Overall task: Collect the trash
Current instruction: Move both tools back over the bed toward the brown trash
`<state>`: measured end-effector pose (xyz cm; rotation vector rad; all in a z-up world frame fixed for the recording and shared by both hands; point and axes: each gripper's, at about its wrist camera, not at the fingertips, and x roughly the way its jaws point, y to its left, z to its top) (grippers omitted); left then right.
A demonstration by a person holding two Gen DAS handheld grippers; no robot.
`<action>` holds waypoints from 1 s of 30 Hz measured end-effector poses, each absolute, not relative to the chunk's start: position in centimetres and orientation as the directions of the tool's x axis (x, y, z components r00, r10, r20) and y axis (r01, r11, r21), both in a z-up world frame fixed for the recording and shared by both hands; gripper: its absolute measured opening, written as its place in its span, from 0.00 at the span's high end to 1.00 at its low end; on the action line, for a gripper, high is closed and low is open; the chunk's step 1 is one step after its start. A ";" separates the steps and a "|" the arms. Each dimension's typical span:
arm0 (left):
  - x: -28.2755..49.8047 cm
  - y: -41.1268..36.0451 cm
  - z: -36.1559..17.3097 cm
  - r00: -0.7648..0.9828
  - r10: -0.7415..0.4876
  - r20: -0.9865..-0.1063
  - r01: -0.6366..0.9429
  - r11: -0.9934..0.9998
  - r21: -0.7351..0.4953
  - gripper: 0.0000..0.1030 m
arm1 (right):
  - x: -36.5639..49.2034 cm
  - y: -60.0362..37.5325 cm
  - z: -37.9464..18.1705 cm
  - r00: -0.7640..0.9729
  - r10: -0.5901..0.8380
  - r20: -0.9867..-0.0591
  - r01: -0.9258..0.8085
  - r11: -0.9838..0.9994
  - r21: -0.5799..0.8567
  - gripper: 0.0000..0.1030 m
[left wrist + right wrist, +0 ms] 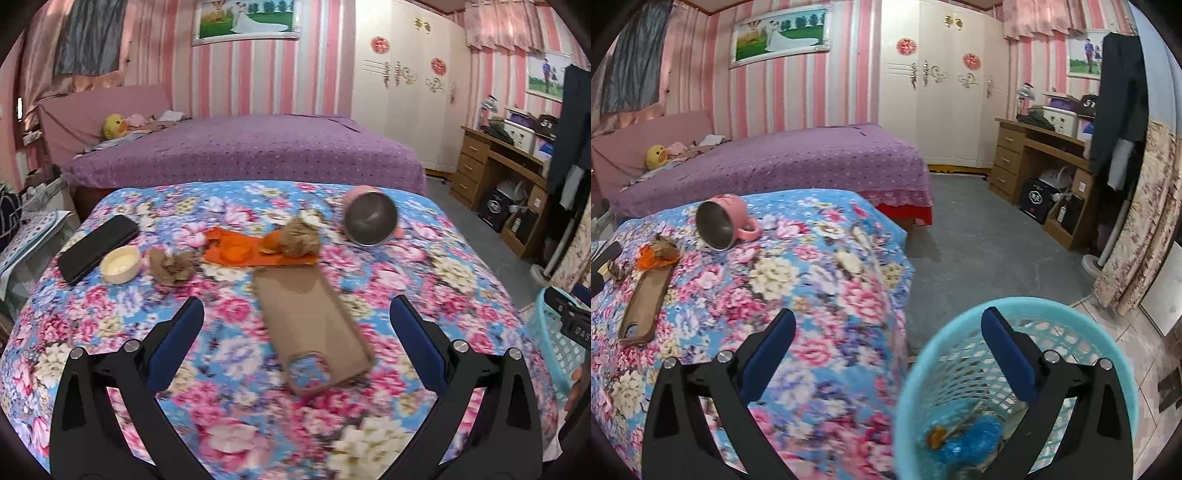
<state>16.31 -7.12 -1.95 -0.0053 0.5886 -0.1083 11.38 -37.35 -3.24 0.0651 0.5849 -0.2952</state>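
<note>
On the floral bedspread [229, 350] lie two crumpled brown paper wads [173, 267] [300, 236], the farther one on an orange wrapper [255, 253] beside a piece of orange peel [271, 244]. My left gripper [297, 308] hovers open over the bed, empty, short of the trash. A turquoise basket [964, 332] stands on the floor by the bed's corner, with blue plastic and scraps [967, 435] inside. My right gripper [888, 321] is wide open and empty, one finger over the basket's mouth.
A tan phone case [314, 325] lies between the left fingers. A black phone [98, 247], a cream dish [121, 264] and a tipped pink mug [369, 218] also sit on the bedspread. Beyond are a purple bed [258, 147], a wardrobe and a wooden desk [1034, 162].
</note>
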 end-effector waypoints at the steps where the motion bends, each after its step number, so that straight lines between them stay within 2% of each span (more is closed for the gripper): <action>1: 16.5 -6.8 -2.1 0.826 -0.098 -0.556 0.092 0.995 -0.038 0.05 | 11.6 -36.8 -3.2 0.795 -0.251 -0.552 0.286 0.958 -0.025 0.05; 15: 19.0 1.1 -3.6 0.803 0.014 -0.596 -0.044 0.998 -0.036 0.05 | 14.0 -30.3 -4.0 0.802 -0.173 -0.572 0.185 0.982 -0.039 0.05; 20: 20.3 4.5 -4.1 0.782 0.059 -0.620 -0.105 0.994 -0.039 0.05 | 15.7 -28.6 -3.9 0.812 -0.099 -0.576 0.131 0.991 0.013 0.05; 27: 23.0 7.1 -4.8 0.768 0.033 -0.640 -0.136 0.984 -0.113 0.07 | 19.5 -25.9 -3.8 0.810 -0.068 -0.582 0.086 0.996 0.004 0.05; 30: 24.3 6.2 -5.0 0.767 0.022 -0.641 -0.106 0.990 -0.092 0.08 | 21.1 -25.4 -4.4 0.800 -0.015 -0.600 0.057 0.997 0.051 0.05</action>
